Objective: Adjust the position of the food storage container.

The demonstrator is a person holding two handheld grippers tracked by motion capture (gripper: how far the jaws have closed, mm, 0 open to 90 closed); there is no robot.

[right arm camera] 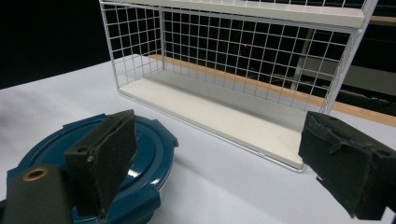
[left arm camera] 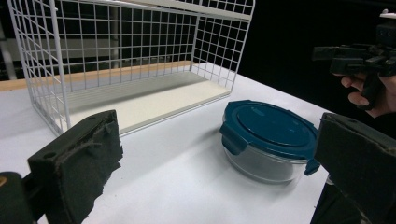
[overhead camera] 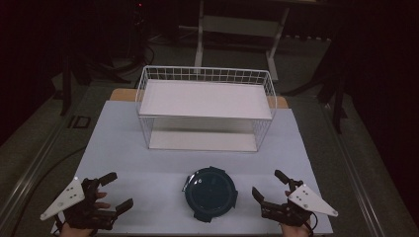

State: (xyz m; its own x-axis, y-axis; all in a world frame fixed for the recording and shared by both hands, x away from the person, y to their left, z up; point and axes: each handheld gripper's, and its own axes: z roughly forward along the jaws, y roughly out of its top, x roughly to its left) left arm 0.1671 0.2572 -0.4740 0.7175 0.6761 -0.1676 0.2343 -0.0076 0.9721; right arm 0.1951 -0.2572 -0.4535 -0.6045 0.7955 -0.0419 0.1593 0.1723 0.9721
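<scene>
Your left tool rests low at the near left of the counter, its two black jaws spread wide apart with nothing between them. Your right tool sits at the near right, its jaws likewise standing well apart and holding nothing.

Between your two tools lies a round container with a clear body and a dark teal clip-on lid. It stands flat on the counter, apart from both tools. From your left tool it lies ahead and to the right, close to the right-hand jaw, though not touching it as far as the left gripper view lets you tell. From your right tool it lies ahead and to the left, and the left-hand jaw overlaps the lid in the right gripper view; whether that jaw touches the lid cannot be told from there, but the high view shows a gap between them.

Beyond the container, farther ahead of both tools, stands a white wire rack with two white shelves, an upper shelf and a lower shelf. Both shelves are bare.

In the left gripper view your right hand shows far off to the upper right, gripping the other tool above the counter's edge.
</scene>
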